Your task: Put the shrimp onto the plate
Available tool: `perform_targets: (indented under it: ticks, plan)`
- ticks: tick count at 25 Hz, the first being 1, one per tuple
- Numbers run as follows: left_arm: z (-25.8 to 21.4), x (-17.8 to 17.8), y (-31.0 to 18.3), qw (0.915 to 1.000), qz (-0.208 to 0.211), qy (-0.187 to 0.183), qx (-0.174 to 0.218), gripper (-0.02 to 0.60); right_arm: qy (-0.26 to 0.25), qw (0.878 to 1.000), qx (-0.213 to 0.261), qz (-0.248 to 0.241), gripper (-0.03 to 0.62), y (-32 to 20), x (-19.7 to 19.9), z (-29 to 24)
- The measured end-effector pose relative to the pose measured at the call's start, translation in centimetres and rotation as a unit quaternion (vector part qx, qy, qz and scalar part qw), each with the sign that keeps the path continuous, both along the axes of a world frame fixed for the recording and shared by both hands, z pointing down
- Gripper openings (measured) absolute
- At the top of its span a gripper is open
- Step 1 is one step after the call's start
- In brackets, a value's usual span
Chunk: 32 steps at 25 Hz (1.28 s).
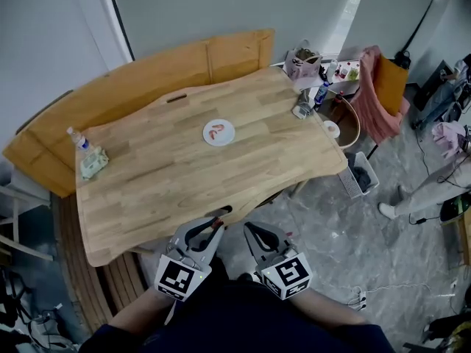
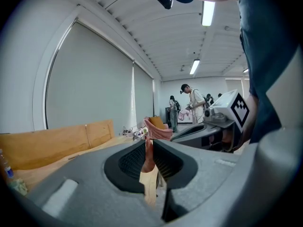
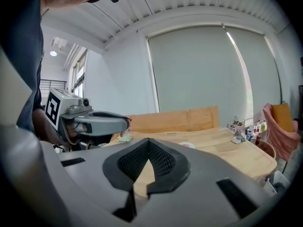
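Shrimp, a small pink one, is pinched in the closed grey left gripper, right gripper shut on nothing, so I'd reach across the wooden table and release low over the round white plate.

Wooden table with plate, bottle

soft even light, sharp centres, fisheye-warped dark edges
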<state>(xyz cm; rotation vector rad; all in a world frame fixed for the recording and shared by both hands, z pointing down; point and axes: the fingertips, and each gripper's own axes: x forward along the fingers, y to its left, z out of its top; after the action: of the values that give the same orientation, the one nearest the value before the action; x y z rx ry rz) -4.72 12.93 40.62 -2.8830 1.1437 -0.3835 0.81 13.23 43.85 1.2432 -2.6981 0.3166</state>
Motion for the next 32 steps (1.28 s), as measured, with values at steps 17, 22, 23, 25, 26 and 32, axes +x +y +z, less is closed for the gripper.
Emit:
perform_targets:
  ticks: [17,22,23,25,26,32]
  plan:
    - [1.1,-4.3,-15.8,0.9984,0.052,0.015,-0.016,0.054,0.016,0.998,-0.019,0.055,0.01,-14.7,-4.7,0.6]
    - [2.1,-4.1,-18.8,0.999,0.036,0.011,-0.022,0.054,0.013,0.999,-0.024,0.04,0.01,-17.4,-4.6,1.3]
    - [2.4,-4.0,-19.5,0.9992,0.03,0.008,-0.024,0.054,0.011,0.999,-0.026,0.035,0.009,-17.9,-4.4,1.5]
    - [3.2,-3.5,-21.0,0.9995,0.017,0.003,-0.028,0.054,0.007,0.999,-0.032,0.024,0.009,-18.9,-3.9,2.1]
    - [3.6,-3.1,-21.8,0.9995,0.01,-0.001,-0.03,0.054,0.007,0.999,-0.034,0.018,0.009,-19.4,-3.5,2.2]
    - [6.1,-1.2,-26.7,0.9986,-0.022,-0.028,-0.04,0.054,0.003,0.999,-0.038,-0.007,0.009,-22.2,-1.1,2.5]
